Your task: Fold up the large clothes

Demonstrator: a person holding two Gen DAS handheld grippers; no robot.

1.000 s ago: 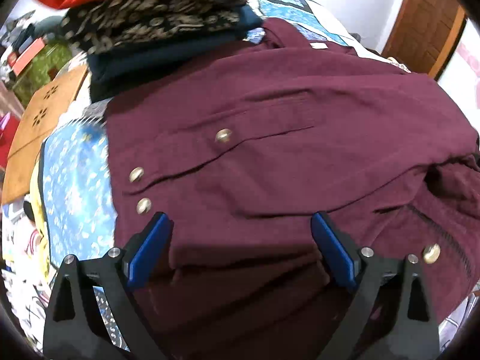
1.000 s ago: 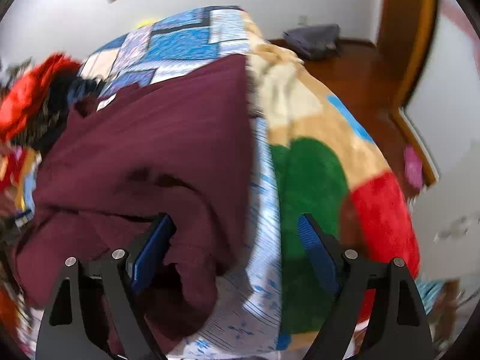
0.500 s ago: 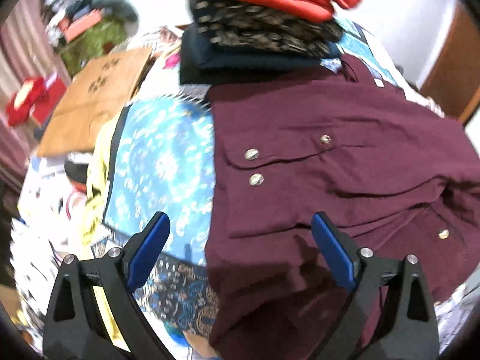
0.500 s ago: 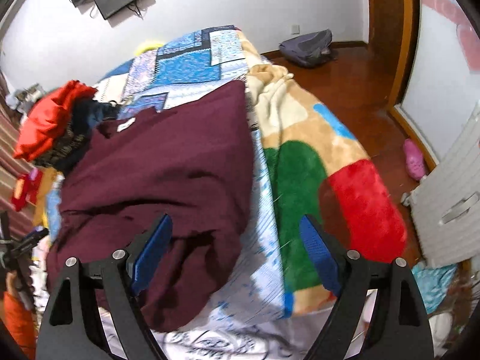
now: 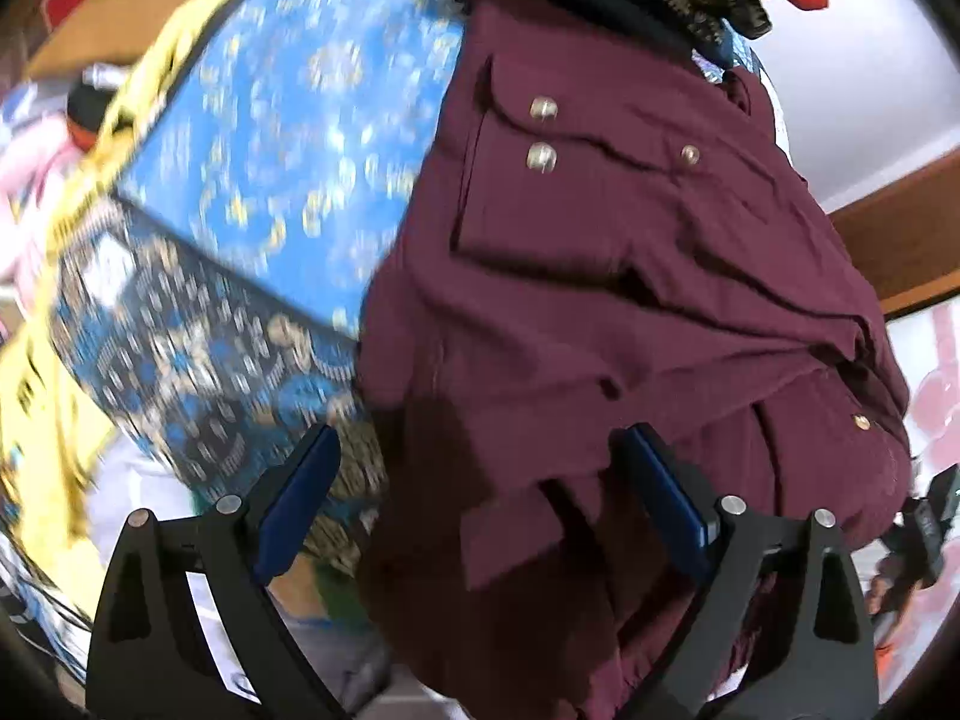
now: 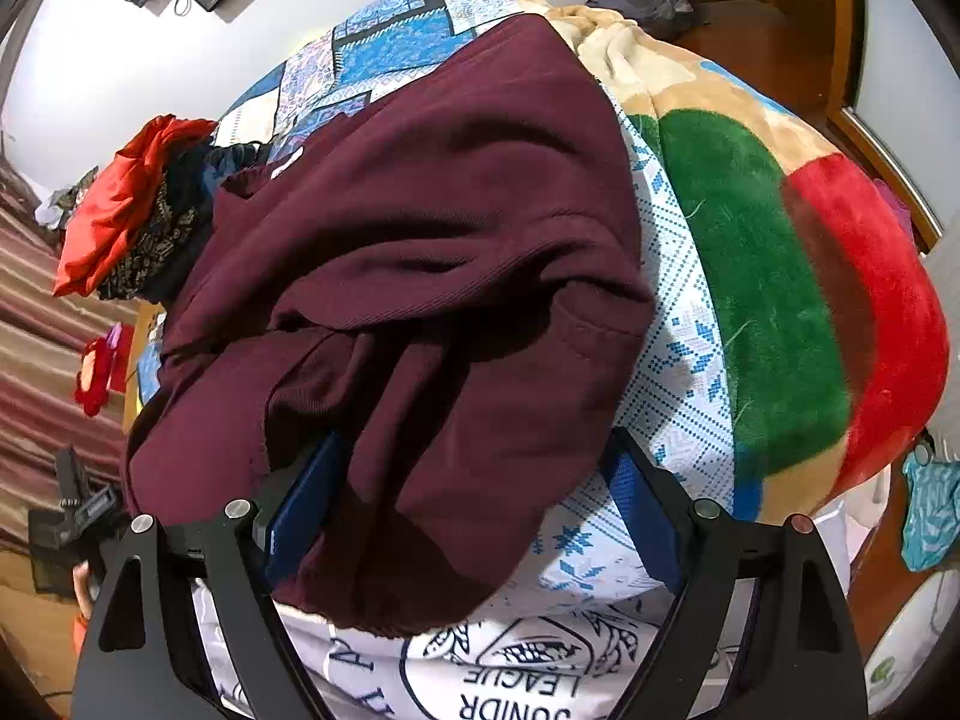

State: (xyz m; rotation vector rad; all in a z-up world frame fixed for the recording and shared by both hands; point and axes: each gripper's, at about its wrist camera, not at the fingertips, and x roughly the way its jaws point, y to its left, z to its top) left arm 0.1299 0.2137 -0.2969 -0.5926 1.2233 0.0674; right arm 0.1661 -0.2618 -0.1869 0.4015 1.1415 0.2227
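- The left tool (image 5: 477,483) stood wide, its blue pads (image 5: 297,498) apart and gripping nothing
- The maroon garment (image 5: 630,300) lay on the bed directly ahead of that tool and under its right finger, its lower edge hanging down between the jaws; metal snaps (image 5: 542,156) showed on a pocket flap farther ahead
- A blue patterned bedspread (image 5: 282,180) lay ahead and to the left of the left tool
- The right tool (image 6: 474,498) also stood wide; a hanging fold of the maroon garment (image 6: 420,276) draped over its left pad and filled the gap, with the pads not pressing it
- Far ahead-left of the right tool sat a stack of folded clothes (image 6: 126,216); to its right lay a green and red blanket (image 6: 780,276)
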